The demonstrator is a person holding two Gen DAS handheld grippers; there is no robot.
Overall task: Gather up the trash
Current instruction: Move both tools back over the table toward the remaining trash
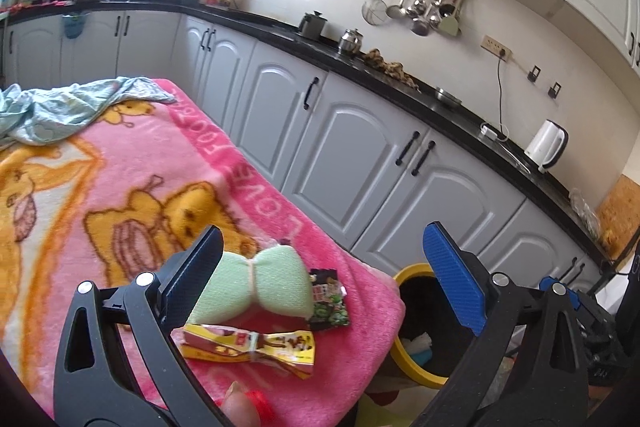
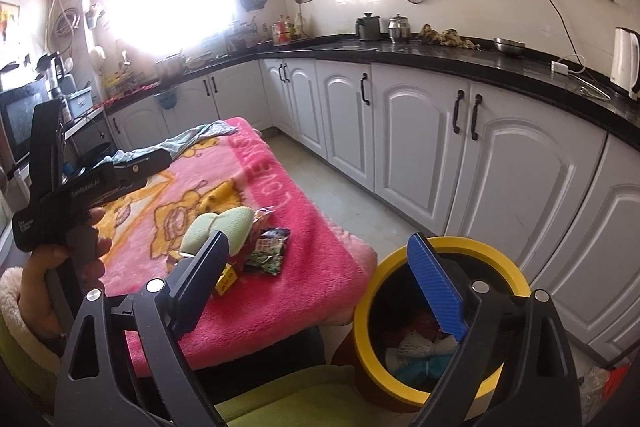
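A: Left wrist view has the left gripper (image 1: 320, 279) hanging empty over the near corner of the pink blanket (image 1: 132, 163), jaws spread wide. What should it go for?

B: Probably the yellow wrapper (image 1: 250, 347), since it lies nearest, flat on the pile. The dark packet (image 1: 329, 301) sits just beside it, touching the green sponge (image 1: 256, 285), which does not look like trash.

A: So how does the person do it well?

B: Come down with one finger each side of the wrapper's twisted middle, press lightly into the fleece, then close. The blanket is soft and may bunch into the grip, so a shallow pinch seems wiser.

A: And the bin?

B: The yellow bin (image 2: 440, 255) stands on the floor right off the blanket's corner, already holding some scraps. The right gripper (image 2: 320, 283) hovers above its rim, jaws also spread and empty.

A: The room?

B: A kitchen: white cabinets (image 2: 516, 179), black counter (image 2: 440, 57), a kettle (image 2: 626, 63), ladles on a rail, a bright window. A pale cloth (image 1: 60, 107) lies crumpled at the blanket's far end
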